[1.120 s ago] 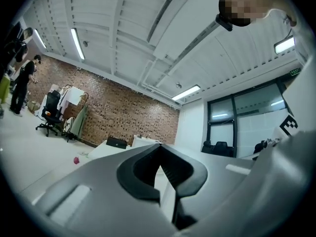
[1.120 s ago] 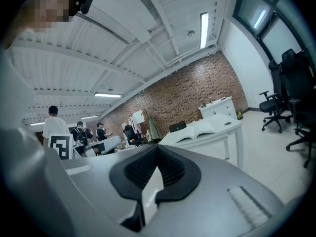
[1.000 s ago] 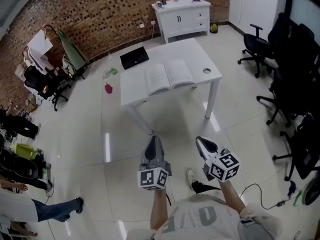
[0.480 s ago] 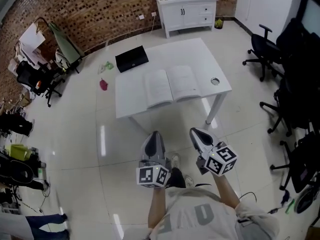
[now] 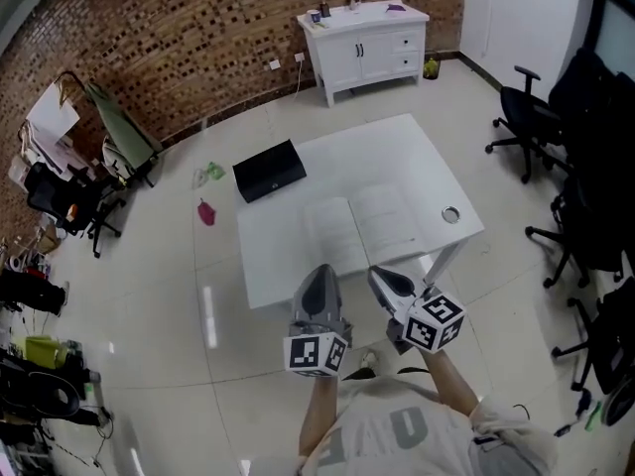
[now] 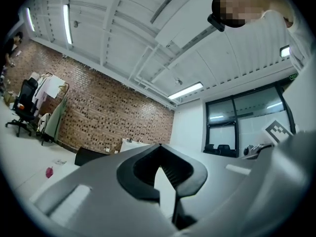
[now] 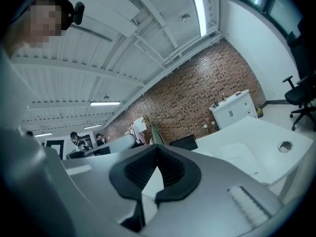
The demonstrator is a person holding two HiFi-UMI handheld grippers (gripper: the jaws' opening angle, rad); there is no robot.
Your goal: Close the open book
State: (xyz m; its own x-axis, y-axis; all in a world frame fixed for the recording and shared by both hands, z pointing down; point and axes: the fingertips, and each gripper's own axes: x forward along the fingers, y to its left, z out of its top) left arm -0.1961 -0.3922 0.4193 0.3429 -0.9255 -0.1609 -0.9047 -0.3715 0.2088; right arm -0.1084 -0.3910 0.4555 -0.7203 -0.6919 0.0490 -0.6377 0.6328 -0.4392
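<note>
The open book [image 5: 365, 221] lies flat with white pages up on the white table [image 5: 278, 271], near its front edge; in the right gripper view the book [image 7: 237, 156] is pale and low ahead. My left gripper [image 5: 319, 272] hangs over the table's front edge, just left of the book, shut and empty. My right gripper [image 5: 378, 275] sits beside it at the book's near edge, also shut with nothing in it. In each gripper view the jaw tips meet: left gripper [image 6: 159, 146], right gripper [image 7: 158, 146]. Neither gripper touches the book.
A black flat case [image 5: 269, 171] lies on the table's far left corner. A small round ring [image 5: 450, 214] sits at the right edge. A white cabinet [image 5: 365, 38] stands by the brick wall. Black office chairs [image 5: 526, 117] line the right side, clutter the left.
The person has walked toward the table. Both grippers went from over the bare floor to the table's front edge, still side by side and shut.
</note>
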